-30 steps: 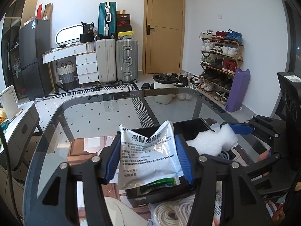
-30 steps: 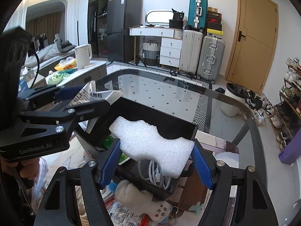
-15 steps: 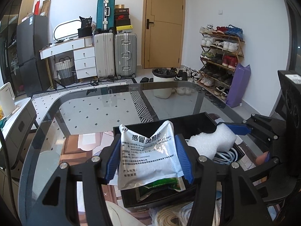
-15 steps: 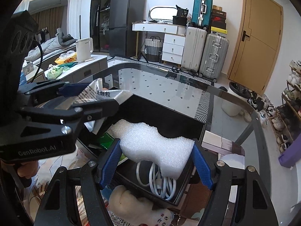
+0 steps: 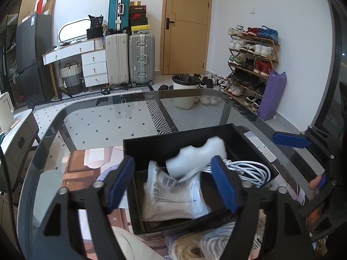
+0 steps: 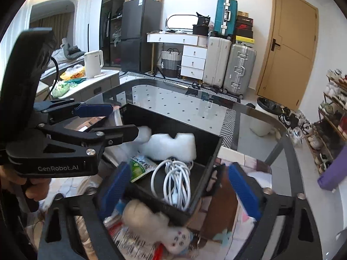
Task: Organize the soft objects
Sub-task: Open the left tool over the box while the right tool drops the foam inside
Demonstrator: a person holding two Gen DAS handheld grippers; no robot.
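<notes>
A black box point(image 5: 151, 149) point(image 6: 208, 151) stands on the glass table. In it lie a white foam piece point(image 5: 195, 158) point(image 6: 171, 146), a white and green medicine pouch point(image 5: 173, 192) point(image 6: 141, 166) and a coiled white cable point(image 5: 249, 171) point(image 6: 175, 182). My left gripper point(image 5: 173, 184) is open above the box's near side, empty; it also shows in the right wrist view point(image 6: 117, 117). My right gripper point(image 6: 177, 190) is open and empty over the box's near wall; one of its fingers point(image 5: 290, 139) shows in the left wrist view.
A cream plush toy point(image 6: 156, 227) and packets lie in front of the box. A coiled rope point(image 5: 195, 244) lies near the box. Paper sheets point(image 5: 86, 169) lie under the glass table point(image 5: 108, 121). A kettle point(image 6: 93, 62) stands on a side counter.
Both grippers opened. The pouch dropped from my left gripper into the box, and the foam piece dropped from my right gripper into the box.
</notes>
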